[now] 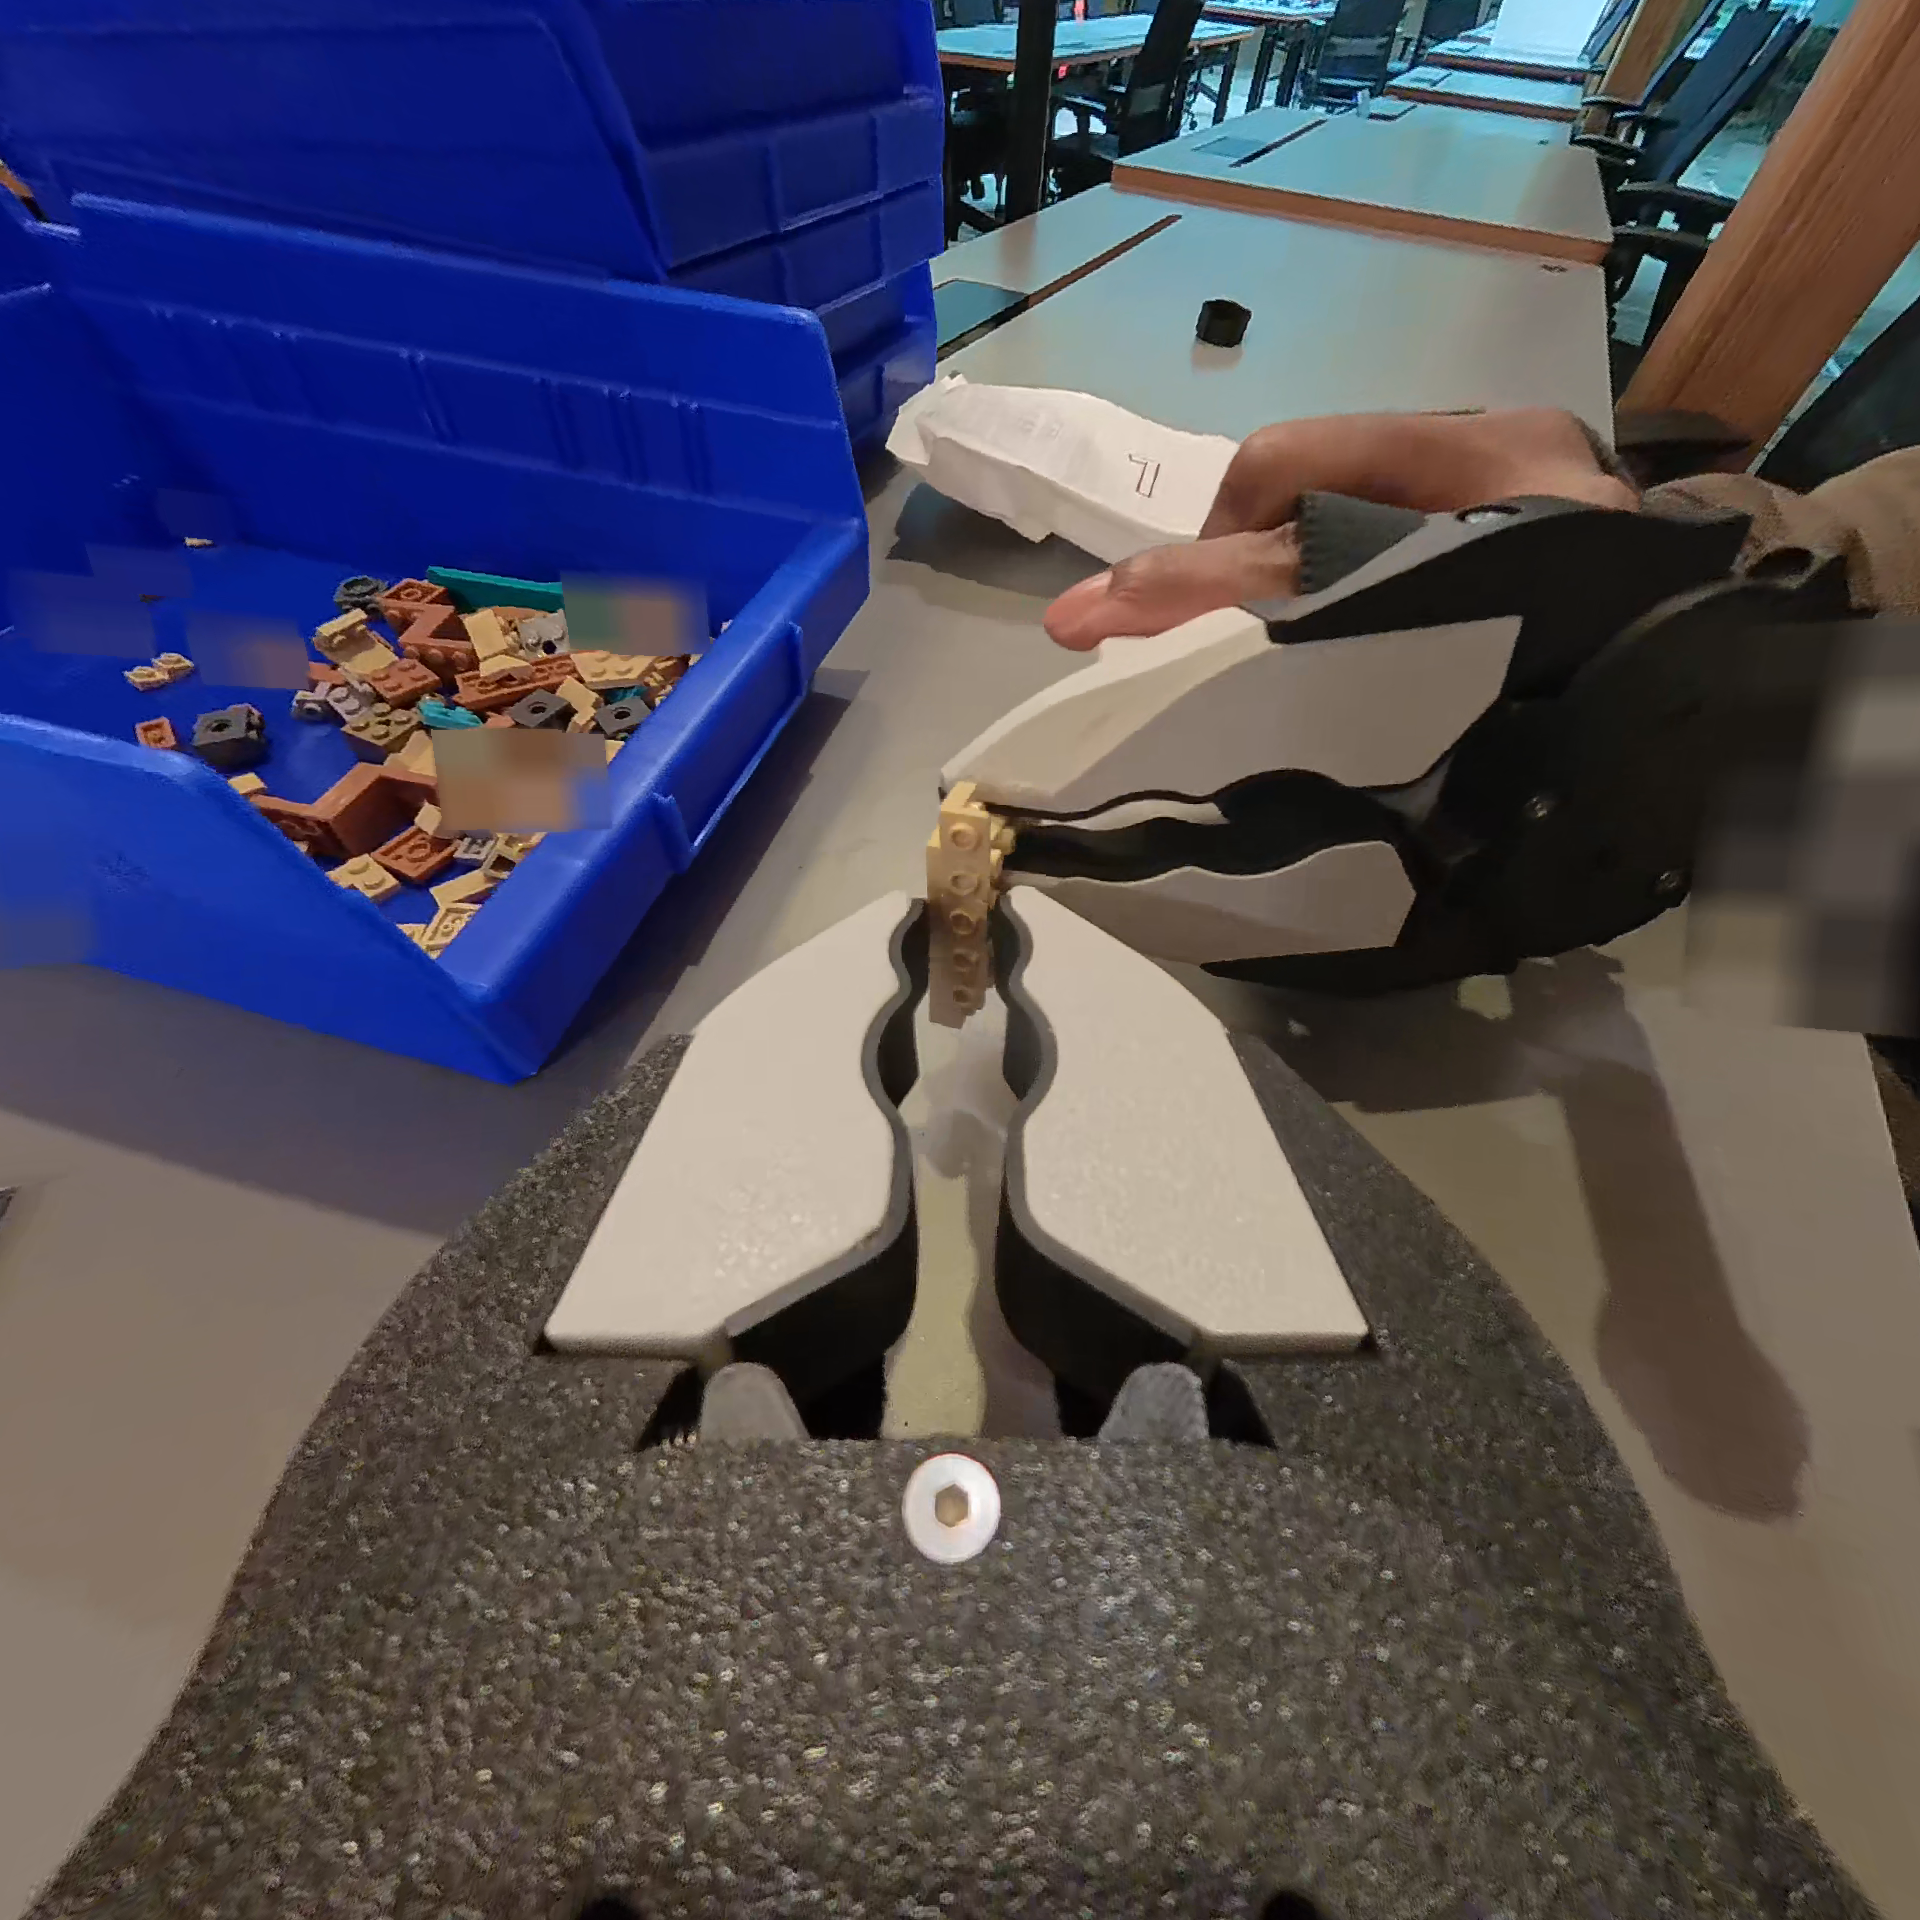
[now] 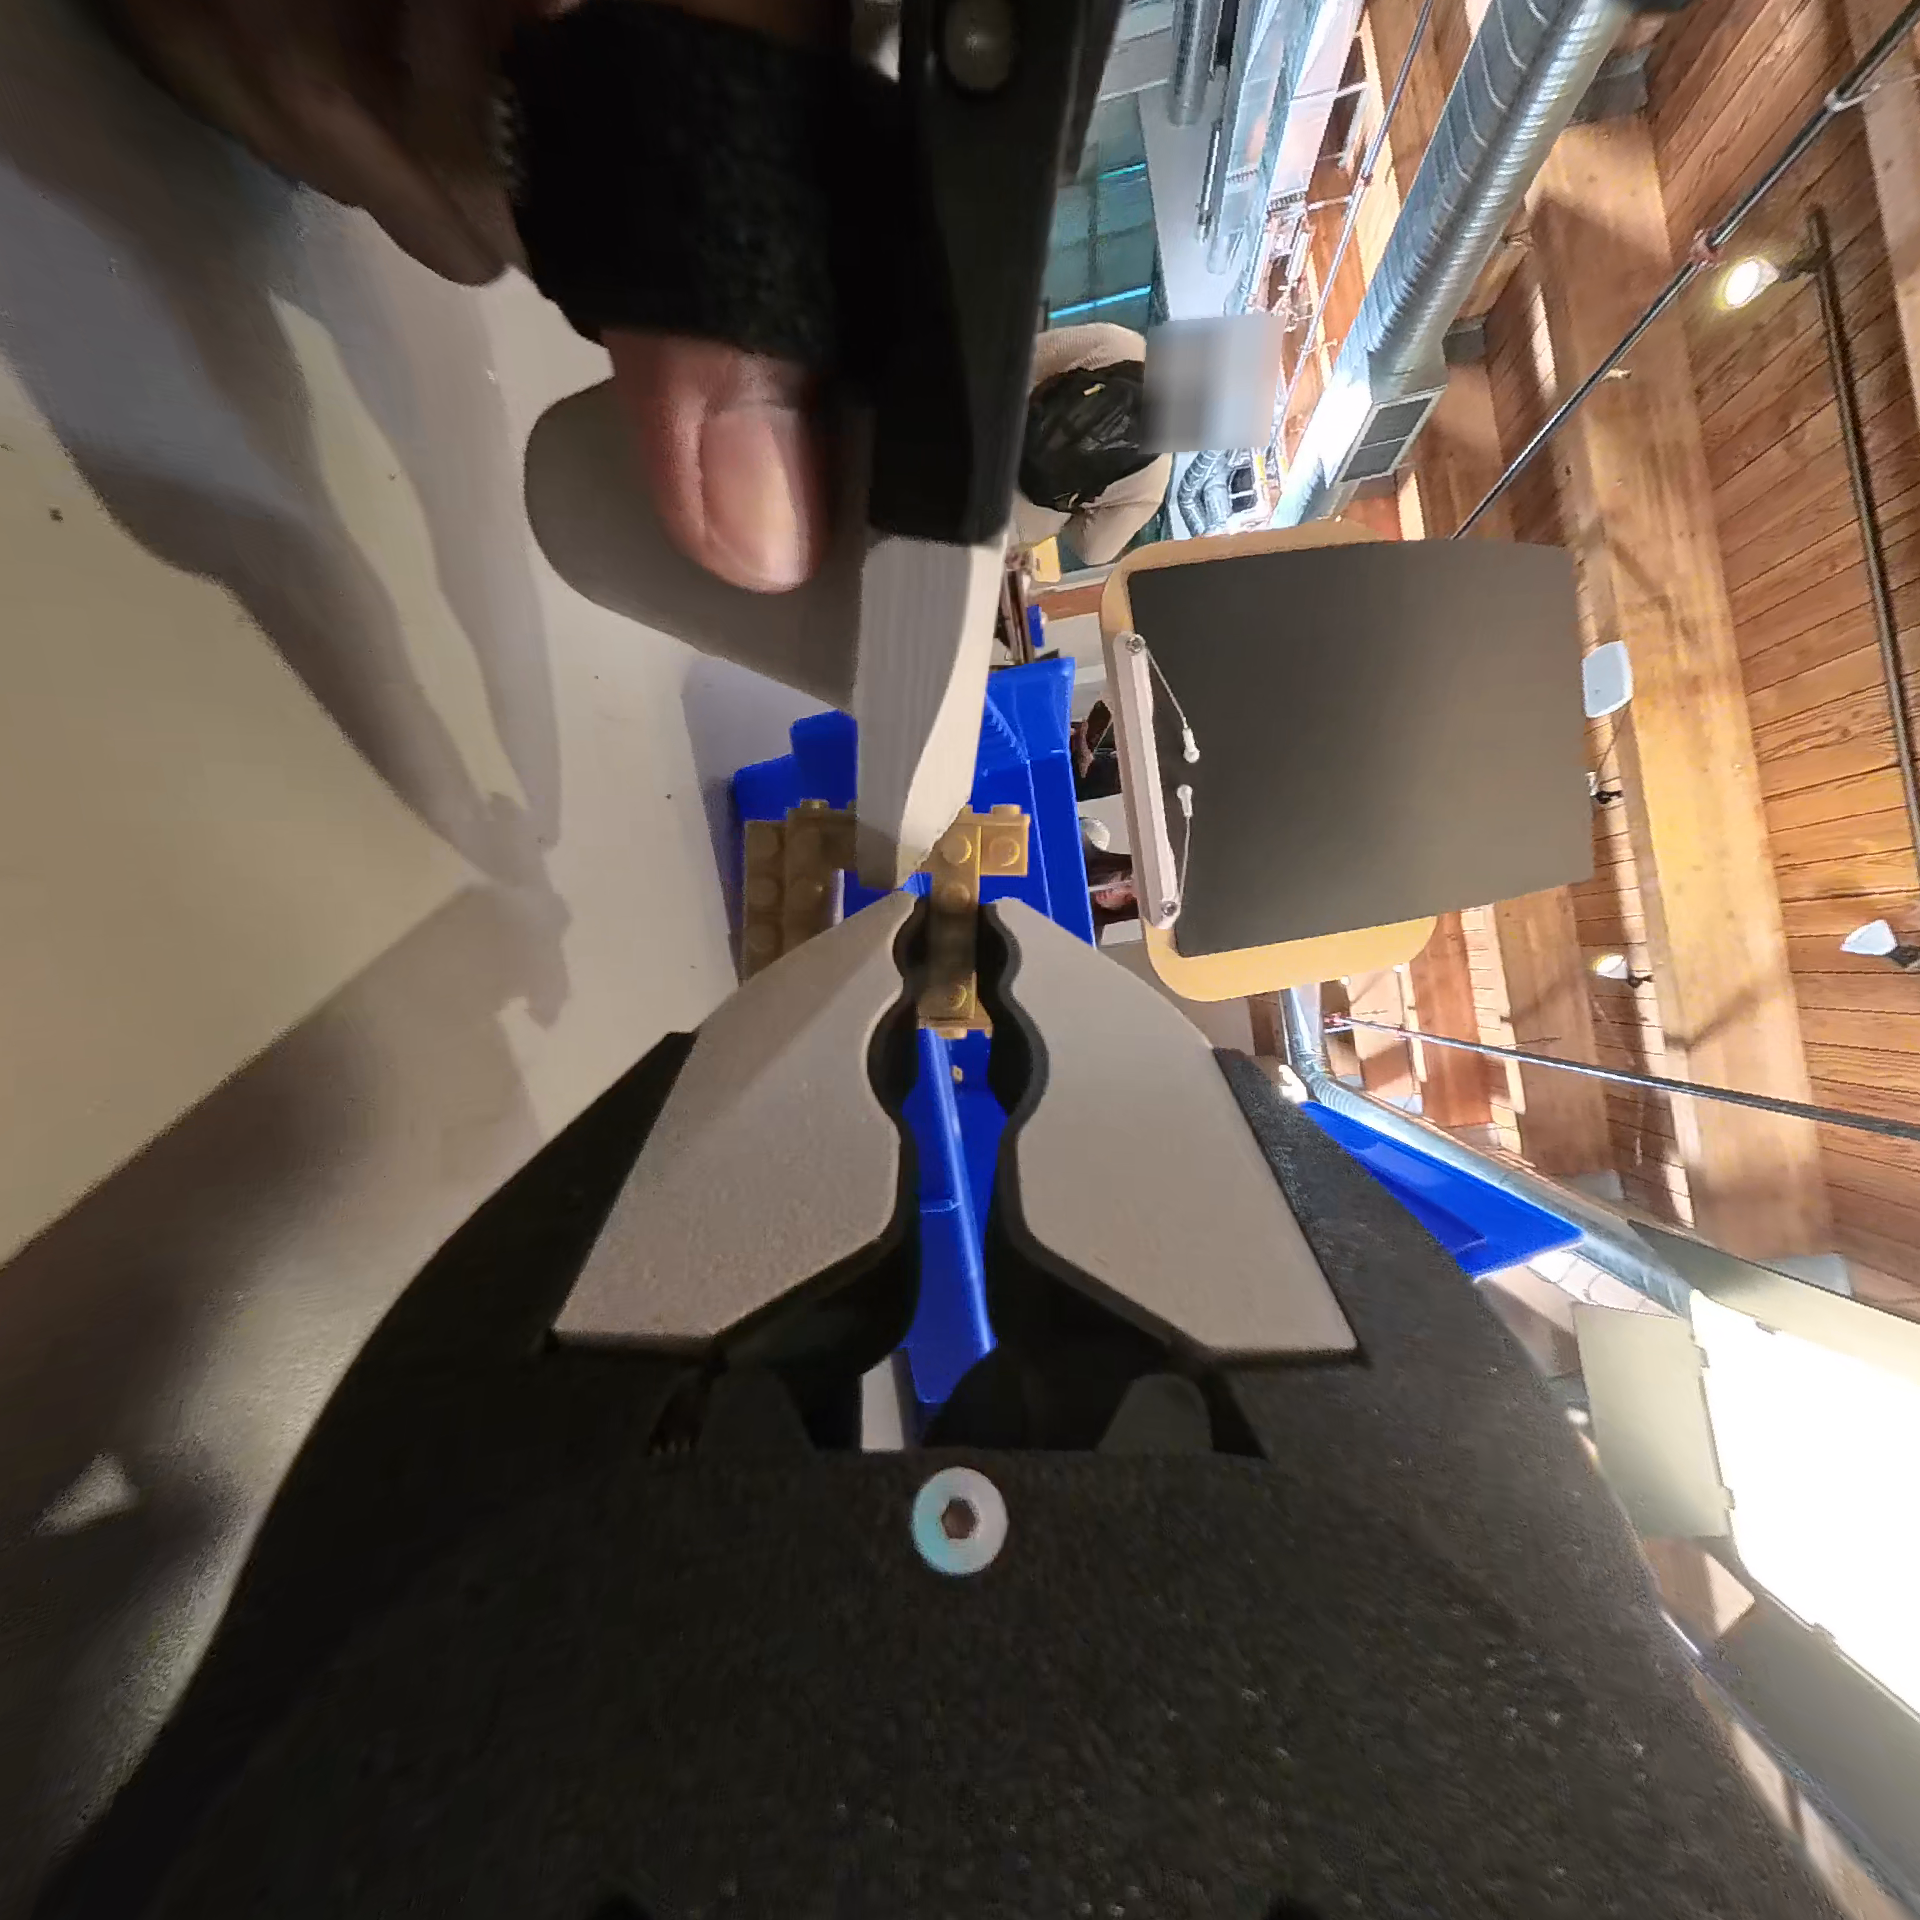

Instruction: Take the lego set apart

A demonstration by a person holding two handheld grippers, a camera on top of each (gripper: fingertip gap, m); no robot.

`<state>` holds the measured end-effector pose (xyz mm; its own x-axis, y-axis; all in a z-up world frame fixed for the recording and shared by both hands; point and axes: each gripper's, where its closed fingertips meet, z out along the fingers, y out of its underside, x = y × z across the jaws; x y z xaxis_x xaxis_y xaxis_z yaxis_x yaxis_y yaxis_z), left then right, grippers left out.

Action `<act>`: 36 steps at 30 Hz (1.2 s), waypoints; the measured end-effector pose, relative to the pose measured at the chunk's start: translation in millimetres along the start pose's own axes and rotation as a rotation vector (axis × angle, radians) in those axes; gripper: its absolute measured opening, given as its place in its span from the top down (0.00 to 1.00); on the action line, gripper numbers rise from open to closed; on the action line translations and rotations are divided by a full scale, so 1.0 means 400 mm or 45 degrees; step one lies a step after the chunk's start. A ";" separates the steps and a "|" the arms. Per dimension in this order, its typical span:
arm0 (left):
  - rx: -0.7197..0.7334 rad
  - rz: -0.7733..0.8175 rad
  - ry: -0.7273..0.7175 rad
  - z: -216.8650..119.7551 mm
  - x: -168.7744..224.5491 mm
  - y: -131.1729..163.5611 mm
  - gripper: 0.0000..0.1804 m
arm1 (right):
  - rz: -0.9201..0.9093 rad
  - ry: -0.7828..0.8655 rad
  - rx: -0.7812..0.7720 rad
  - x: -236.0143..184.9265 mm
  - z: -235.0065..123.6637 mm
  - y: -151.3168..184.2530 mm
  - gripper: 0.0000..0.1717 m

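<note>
In the left wrist view my left gripper (image 1: 961, 920) is shut on an upright tan studded brick strip (image 1: 961, 914), above the grey table. My right gripper (image 1: 992, 826) comes in from the right, held by a hand (image 1: 1351, 488). It is shut on a second tan piece (image 1: 1000, 831) that meets the top of the strip. In the right wrist view my right gripper (image 2: 951, 925) is shut on a tan studded piece (image 2: 951, 966). A crosswise tan part (image 2: 1000, 847) sits at its far end, partly hidden by a finger (image 2: 920, 727) of the left gripper.
An open blue bin (image 1: 644, 831) with many loose tan, brown, grey and teal bricks (image 1: 436, 707) stands at the left. More blue bins (image 1: 623, 125) are stacked behind it. A crumpled white paper (image 1: 1060, 457) and a small black ring (image 1: 1223, 320) lie farther back on the table.
</note>
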<state>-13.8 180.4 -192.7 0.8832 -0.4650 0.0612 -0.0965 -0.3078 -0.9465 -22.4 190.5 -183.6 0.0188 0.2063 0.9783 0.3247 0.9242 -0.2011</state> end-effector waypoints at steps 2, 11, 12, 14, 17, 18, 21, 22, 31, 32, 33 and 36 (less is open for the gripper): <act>-0.001 -0.031 0.009 -0.001 -0.003 0.001 0.94 | -0.009 0.007 -0.004 0.000 0.000 -0.002 0.95; 0.081 0.004 0.153 -0.029 0.011 -0.031 0.90 | -0.056 -0.065 0.085 -0.034 -0.016 -0.024 0.95; 0.085 0.027 0.152 -0.032 0.012 -0.037 0.90 | -0.063 -0.074 0.092 -0.040 -0.016 -0.025 0.95; 0.056 0.065 0.148 -0.033 0.012 -0.032 0.90 | -0.058 -0.086 0.094 -0.046 -0.016 -0.026 0.95; 0.015 0.081 0.161 -0.028 0.014 -0.016 0.92 | -0.049 -0.094 0.098 -0.048 -0.017 -0.028 0.95; 0.009 0.073 0.176 -0.026 0.017 -0.013 0.93 | -0.055 -0.098 0.097 -0.050 -0.016 -0.027 0.95; -0.024 0.051 0.207 -0.022 0.022 0.000 0.97 | -0.074 -0.116 0.095 -0.062 -0.014 -0.026 0.95; -0.036 0.058 0.204 -0.021 0.021 0.005 0.97 | -0.081 -0.124 0.095 -0.066 -0.014 -0.026 0.95; -0.093 0.041 0.261 -0.018 0.026 0.025 0.96 | -0.128 -0.145 0.127 -0.082 -0.018 -0.039 0.95; -0.100 0.047 0.267 -0.018 0.028 0.027 0.97 | -0.132 -0.148 0.127 -0.084 -0.019 -0.039 0.95; -0.110 0.051 0.265 -0.017 0.028 0.030 0.97 | -0.139 -0.152 0.128 -0.086 -0.019 -0.039 0.95; -0.170 0.104 0.248 -0.015 0.027 0.047 0.97 | -0.167 -0.177 0.133 -0.100 -0.020 -0.040 0.95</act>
<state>-8.8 164.7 -207.8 0.7662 -0.6400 0.0585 -0.2349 -0.3636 -0.9015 -20.7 164.9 -219.0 -0.1505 0.1176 0.9816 0.2160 0.9728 -0.0834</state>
